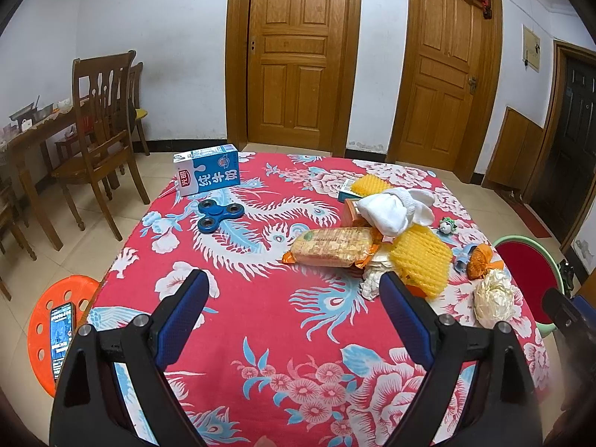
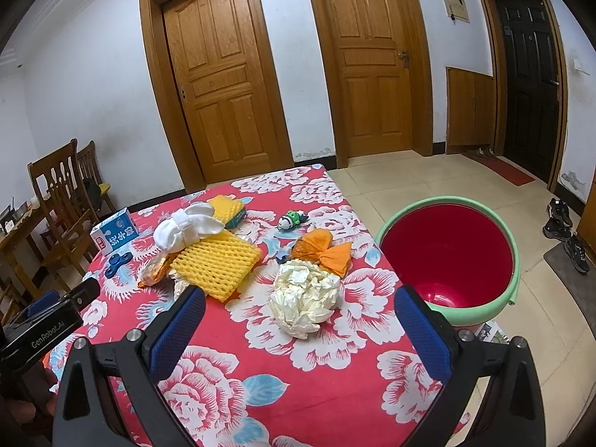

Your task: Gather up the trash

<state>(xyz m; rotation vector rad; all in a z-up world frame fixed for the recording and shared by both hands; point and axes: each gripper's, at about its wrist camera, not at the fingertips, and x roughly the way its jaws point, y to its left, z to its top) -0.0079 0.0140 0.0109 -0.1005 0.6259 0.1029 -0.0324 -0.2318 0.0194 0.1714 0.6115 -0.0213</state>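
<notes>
On the red flowered tablecloth [image 1: 260, 305] lies a heap of rubbish: a crumpled cream paper ball [image 2: 305, 300] [image 1: 493, 298], a yellow foam net [image 2: 216, 260] [image 1: 421, 260], an orange net wrapper [image 2: 324, 251] [image 1: 480, 260], a biscuit packet [image 1: 335, 247] and a white cloth bundle [image 1: 395, 210] [image 2: 182, 229]. A red bin with a green rim [image 2: 447, 257] [image 1: 529, 260] stands beside the table on the right. My right gripper [image 2: 298, 320] hovers open just before the paper ball. My left gripper [image 1: 294, 305] is open over bare cloth.
A blue milk carton [image 1: 208, 169], a blue fidget spinner [image 1: 218, 216] and a small green toy [image 2: 292, 219] also lie on the table. An orange stool [image 1: 48, 320] holds a phone at the left. Wooden chairs [image 1: 100, 149] stand beyond it; shoes [image 2: 566, 231] lie on the floor at the right.
</notes>
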